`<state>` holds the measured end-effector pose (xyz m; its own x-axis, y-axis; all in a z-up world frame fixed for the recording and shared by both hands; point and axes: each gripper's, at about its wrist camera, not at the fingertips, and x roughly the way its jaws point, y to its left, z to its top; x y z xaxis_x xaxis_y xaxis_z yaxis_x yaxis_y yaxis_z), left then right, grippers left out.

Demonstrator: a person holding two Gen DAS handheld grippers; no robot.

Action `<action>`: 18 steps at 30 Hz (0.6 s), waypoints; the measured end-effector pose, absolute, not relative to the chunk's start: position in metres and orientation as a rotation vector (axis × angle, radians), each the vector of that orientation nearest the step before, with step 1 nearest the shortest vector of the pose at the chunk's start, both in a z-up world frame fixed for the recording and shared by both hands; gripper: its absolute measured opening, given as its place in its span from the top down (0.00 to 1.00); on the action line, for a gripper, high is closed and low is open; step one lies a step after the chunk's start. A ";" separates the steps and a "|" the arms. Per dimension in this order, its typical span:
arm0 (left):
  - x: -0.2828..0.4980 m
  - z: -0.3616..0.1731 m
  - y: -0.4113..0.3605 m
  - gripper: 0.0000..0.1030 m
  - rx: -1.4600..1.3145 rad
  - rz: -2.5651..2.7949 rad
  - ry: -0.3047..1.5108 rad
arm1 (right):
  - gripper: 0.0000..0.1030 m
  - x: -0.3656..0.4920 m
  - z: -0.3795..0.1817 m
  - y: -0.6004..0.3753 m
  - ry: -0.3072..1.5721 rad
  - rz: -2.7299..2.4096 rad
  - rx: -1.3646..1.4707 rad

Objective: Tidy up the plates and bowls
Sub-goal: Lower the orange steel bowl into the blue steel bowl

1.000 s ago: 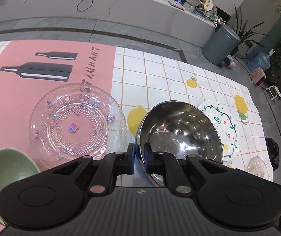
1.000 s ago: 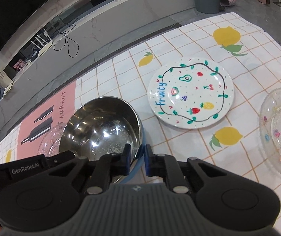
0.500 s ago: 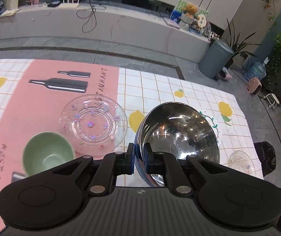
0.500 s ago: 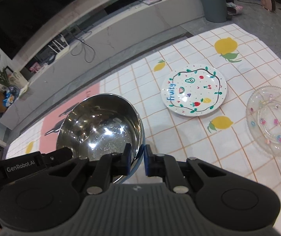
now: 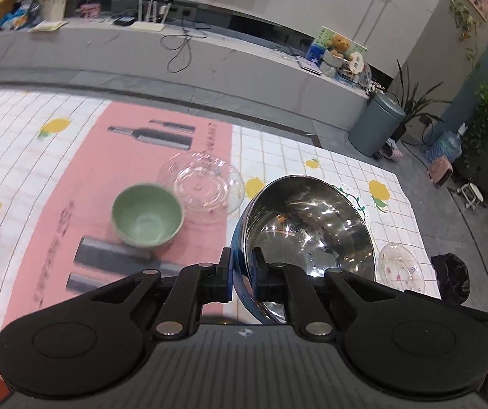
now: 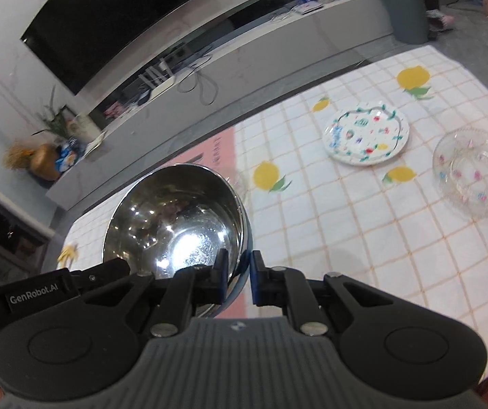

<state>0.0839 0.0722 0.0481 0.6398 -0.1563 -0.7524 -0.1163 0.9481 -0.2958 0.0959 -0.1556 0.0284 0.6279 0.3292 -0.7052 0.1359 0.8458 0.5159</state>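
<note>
Fingers (image 5: 225,274) of both grippers clamp the steel bowl (image 5: 307,225) rim; left casing reads "GenRobot.AI" (image 6: 34,297).

My left gripper (image 5: 242,274) points steeply downward, its two black fingers (image 5: 224,277) drawn almost together — pinched on a thin rim. My right gripper (image 6: 236,277) is angled down likewise, its jaws just as narrow, one finger inside that rim and one outside.
</note>
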 end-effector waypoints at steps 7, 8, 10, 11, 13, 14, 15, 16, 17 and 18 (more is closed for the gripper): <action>0.049 0.032 0.091 0.89 -0.411 0.023 0.923 | 0.89 0.074 0.021 -0.137 0.945 0.174 0.520; 0.045 0.030 0.094 0.89 -0.416 0.028 0.934 | 0.89 0.073 0.019 -0.135 0.959 0.183 0.519; 0.040 0.027 0.099 0.89 -0.422 0.039 0.954 | 0.89 0.070 0.014 -0.131 0.986 0.201 0.519; 0.033 0.025 0.102 0.89 -0.423 0.045 0.959 | 0.89 0.069 0.011 -0.129 0.998 0.208 0.516; 0.028 0.020 0.103 0.89 -0.423 0.056 0.973 | 0.89 0.067 0.008 -0.125 1.015 0.217 0.506; 0.025 0.017 0.104 0.89 -0.426 0.058 0.981 | 0.89 0.066 0.006 -0.123 1.024 0.220 0.499; 0.024 0.014 0.104 0.89 -0.433 0.056 0.993 | 0.89 0.065 0.004 -0.123 1.030 0.221 0.496; 0.021 0.010 0.105 0.89 -0.442 0.052 1.003 | 0.89 0.064 0.002 -0.123 1.042 0.217 0.498; 0.017 0.006 0.107 0.89 -0.454 0.049 1.014 | 0.89 0.064 -0.001 -0.125 1.057 0.212 0.503; 0.014 0.003 0.107 0.88 -0.459 0.047 1.021 | 0.89 0.063 -0.004 -0.127 1.068 0.210 0.508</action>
<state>0.0143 0.1067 0.0028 0.5302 -0.1732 -0.8300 -0.2484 0.9043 -0.3473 0.0632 -0.1266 -0.0041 0.4757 0.4027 -0.7820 0.0772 0.8665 0.4931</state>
